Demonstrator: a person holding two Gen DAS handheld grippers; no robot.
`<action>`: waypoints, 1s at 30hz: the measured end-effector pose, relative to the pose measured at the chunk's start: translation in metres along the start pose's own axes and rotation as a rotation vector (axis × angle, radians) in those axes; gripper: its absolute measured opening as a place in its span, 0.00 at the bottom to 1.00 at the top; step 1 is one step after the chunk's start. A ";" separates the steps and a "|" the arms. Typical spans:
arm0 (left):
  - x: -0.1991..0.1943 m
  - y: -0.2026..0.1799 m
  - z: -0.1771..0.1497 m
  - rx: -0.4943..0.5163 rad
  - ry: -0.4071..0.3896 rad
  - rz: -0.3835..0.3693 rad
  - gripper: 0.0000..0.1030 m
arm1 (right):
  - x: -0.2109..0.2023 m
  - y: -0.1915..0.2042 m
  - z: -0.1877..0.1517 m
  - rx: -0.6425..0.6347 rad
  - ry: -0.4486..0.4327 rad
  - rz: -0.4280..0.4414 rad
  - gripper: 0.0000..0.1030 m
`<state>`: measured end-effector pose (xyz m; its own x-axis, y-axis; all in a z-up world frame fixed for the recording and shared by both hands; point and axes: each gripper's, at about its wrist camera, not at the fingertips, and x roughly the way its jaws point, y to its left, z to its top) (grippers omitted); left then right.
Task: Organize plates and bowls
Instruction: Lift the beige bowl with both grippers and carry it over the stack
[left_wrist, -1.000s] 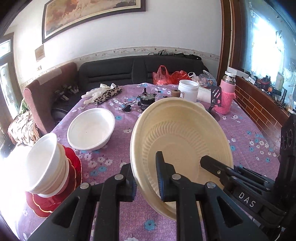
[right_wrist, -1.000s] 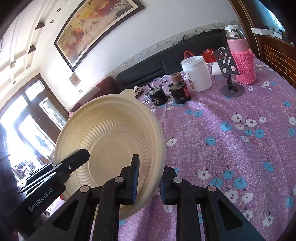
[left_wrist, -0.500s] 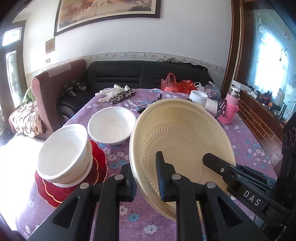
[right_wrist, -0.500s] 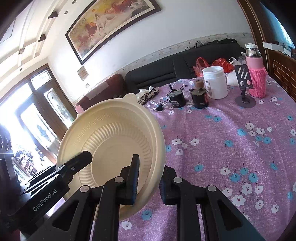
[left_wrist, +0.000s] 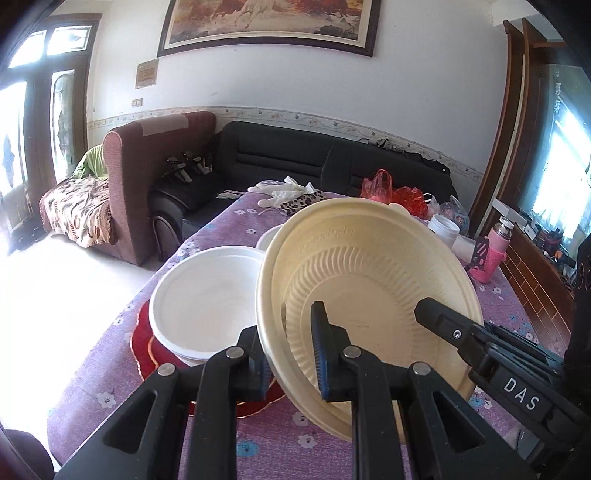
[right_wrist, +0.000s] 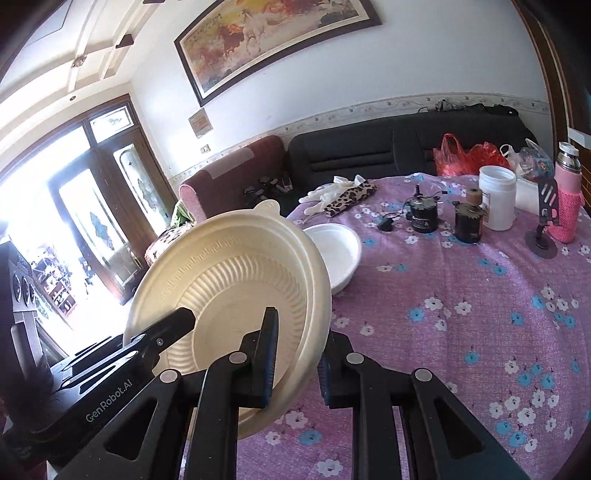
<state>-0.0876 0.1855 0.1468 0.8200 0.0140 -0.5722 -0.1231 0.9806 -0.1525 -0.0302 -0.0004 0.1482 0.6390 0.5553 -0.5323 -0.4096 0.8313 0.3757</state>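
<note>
Both sets of jaws were pinched on the rim of the same cream bowl (left_wrist: 369, 280): my left gripper (left_wrist: 290, 363) had its near-left edge, my right gripper (right_wrist: 295, 365) its near-right edge, and the bowl hung tilted above the purple tablecloth (right_wrist: 480, 332). To its left, near the table's left edge, white bowls (left_wrist: 207, 295) already sat nested on the red plates (left_wrist: 142, 343), so I judged that stack partly built. A single white bowl (right_wrist: 338, 254) lay farther back on the cloth, unstacked. By my reading, the cream bowl had yet to be set down, and that loose one remained after it.
</note>
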 end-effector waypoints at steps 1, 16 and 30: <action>0.000 0.006 0.002 -0.008 -0.003 0.007 0.16 | 0.004 0.006 0.002 -0.010 0.002 0.003 0.21; 0.008 0.087 0.026 -0.087 -0.010 0.123 0.16 | 0.077 0.080 0.030 -0.111 0.083 0.051 0.21; 0.068 0.117 0.022 -0.094 0.109 0.176 0.16 | 0.139 0.084 0.019 -0.127 0.183 0.003 0.21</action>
<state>-0.0337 0.3050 0.1076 0.7168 0.1575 -0.6793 -0.3148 0.9423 -0.1136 0.0364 0.1459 0.1204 0.5139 0.5427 -0.6643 -0.4972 0.8195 0.2849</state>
